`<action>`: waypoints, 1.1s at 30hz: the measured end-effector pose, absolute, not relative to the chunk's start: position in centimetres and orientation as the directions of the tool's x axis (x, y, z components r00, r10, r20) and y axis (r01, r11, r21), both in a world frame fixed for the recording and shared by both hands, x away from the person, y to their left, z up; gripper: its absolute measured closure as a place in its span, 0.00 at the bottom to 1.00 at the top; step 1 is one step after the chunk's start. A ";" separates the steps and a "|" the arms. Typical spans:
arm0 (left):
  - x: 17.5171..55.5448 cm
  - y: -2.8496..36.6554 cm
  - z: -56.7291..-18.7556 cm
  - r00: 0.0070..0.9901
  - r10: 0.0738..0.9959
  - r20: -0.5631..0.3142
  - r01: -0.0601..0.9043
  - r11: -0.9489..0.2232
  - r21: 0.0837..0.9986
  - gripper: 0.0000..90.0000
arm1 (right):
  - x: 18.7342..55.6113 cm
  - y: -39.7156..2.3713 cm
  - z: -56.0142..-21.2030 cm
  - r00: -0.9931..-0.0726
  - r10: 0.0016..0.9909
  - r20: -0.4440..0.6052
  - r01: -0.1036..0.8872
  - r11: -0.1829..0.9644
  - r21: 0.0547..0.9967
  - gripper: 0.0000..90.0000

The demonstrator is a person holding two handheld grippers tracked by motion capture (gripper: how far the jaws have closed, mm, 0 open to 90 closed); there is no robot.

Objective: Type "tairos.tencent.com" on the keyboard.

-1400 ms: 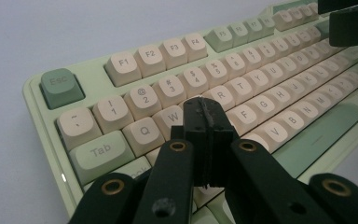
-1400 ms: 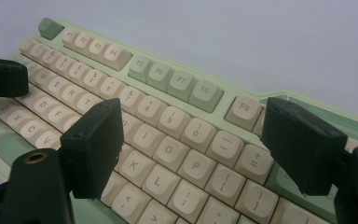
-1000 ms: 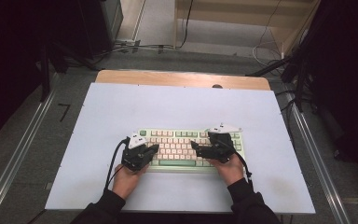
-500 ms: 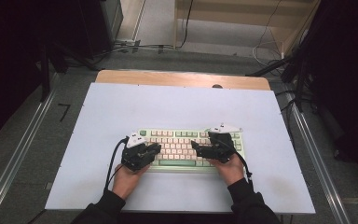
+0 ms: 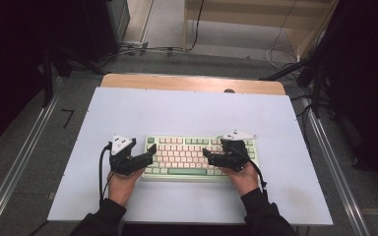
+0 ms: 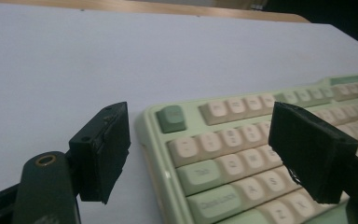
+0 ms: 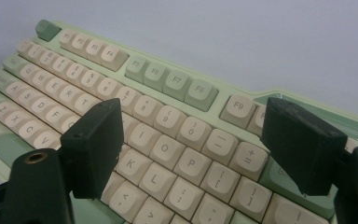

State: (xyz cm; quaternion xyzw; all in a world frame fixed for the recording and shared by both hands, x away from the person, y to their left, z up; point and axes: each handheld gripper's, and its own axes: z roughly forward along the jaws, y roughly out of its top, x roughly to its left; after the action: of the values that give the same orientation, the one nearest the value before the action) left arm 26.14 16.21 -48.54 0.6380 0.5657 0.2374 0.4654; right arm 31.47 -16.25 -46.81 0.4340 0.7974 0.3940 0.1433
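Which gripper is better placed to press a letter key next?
Right. The right gripper hovers over the keyboard, its open jaws above the letter keys. The left gripper has just been opening, nothing between its jaws, and sits at the keyboard's left edge, partly off it.
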 end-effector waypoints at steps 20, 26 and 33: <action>26.3 18.8 -48.9 0.134 0.958 -0.254 0.483 0.161 0.861 0.21 | 30.9 -16.8 -46.7 -0.571 0.812 0.118 0.583 0.301 0.755 0.29; 26.3 18.6 -48.8 0.144 0.959 -0.246 0.477 0.151 0.866 0.21 | 30.7 -16.8 -46.6 -0.566 0.817 0.110 0.575 0.295 0.763 0.36; 26.1 18.4 -48.7 0.152 0.960 -0.236 0.475 0.138 0.869 0.21 | 30.4 -17.0 -46.4 -0.559 0.821 0.116 0.572 0.280 0.771 0.49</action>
State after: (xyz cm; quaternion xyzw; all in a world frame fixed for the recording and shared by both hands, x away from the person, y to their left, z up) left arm 26.13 18.40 -48.74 0.6018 0.5959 0.2623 0.4626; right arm 30.43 -17.01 -46.41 0.4435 0.7851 0.4040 0.1541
